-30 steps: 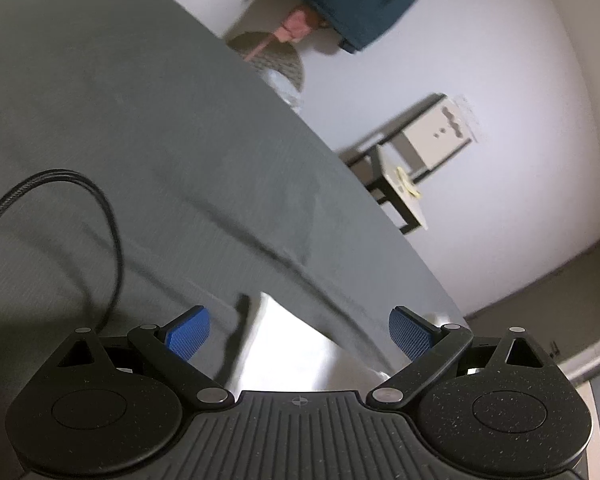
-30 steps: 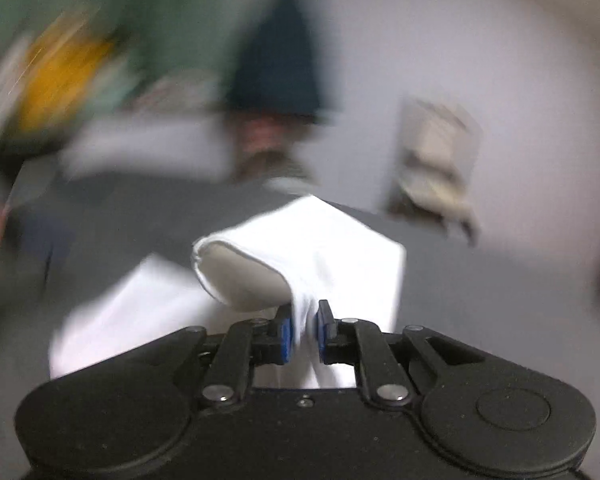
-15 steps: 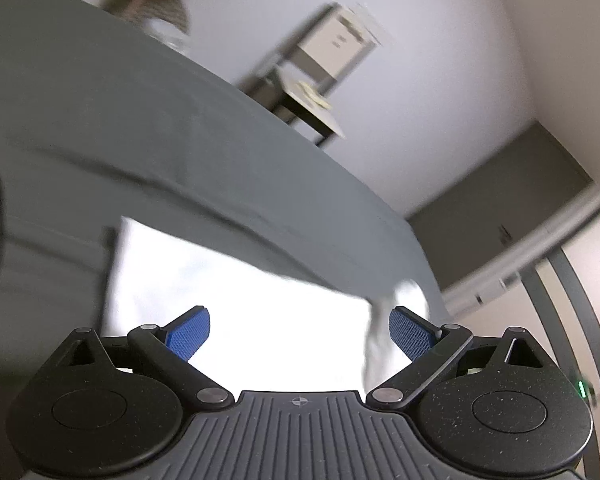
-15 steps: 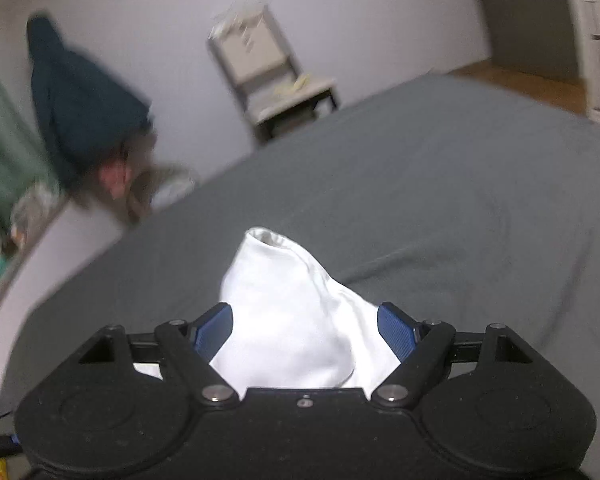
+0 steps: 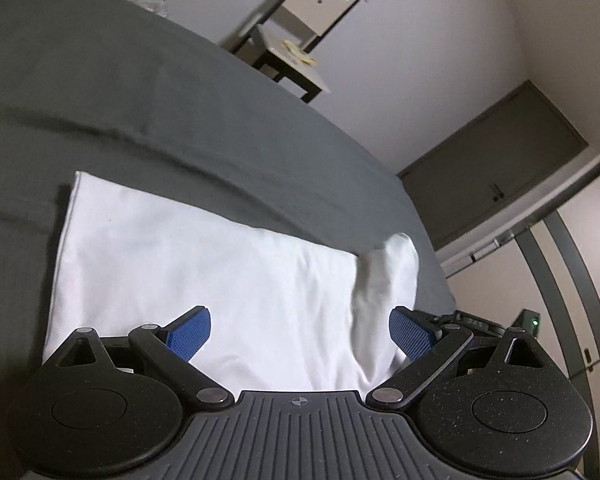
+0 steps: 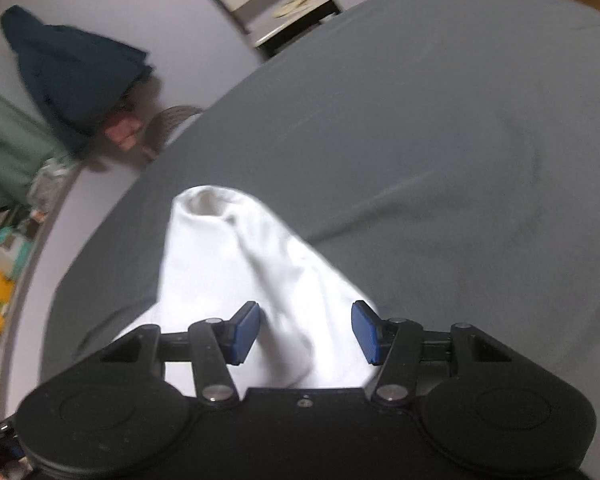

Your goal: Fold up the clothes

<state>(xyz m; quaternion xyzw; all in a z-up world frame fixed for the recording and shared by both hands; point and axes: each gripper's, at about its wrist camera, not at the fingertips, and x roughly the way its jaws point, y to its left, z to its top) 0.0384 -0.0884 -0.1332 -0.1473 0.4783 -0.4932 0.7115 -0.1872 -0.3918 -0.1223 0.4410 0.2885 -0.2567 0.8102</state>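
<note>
Both grippers agape (nothing held)

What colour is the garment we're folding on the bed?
Plain white garment, no pattern; clearest in the left wrist view.

White garment [image 5: 204, 276] flat on grey bedsheet [image 5: 100, 92], one sleeve [image 6: 236, 248] bunched upward

Left black two-finger gripper [image 5: 299, 334]: blue ribbed pads spread wide, nothing between them, hovering low above the white folded garment [image 5: 204, 272]. Right black two-finger gripper [image 6: 305, 330]: blue pads parted, straddling the same garment's raised hump without clamping it.
</note>
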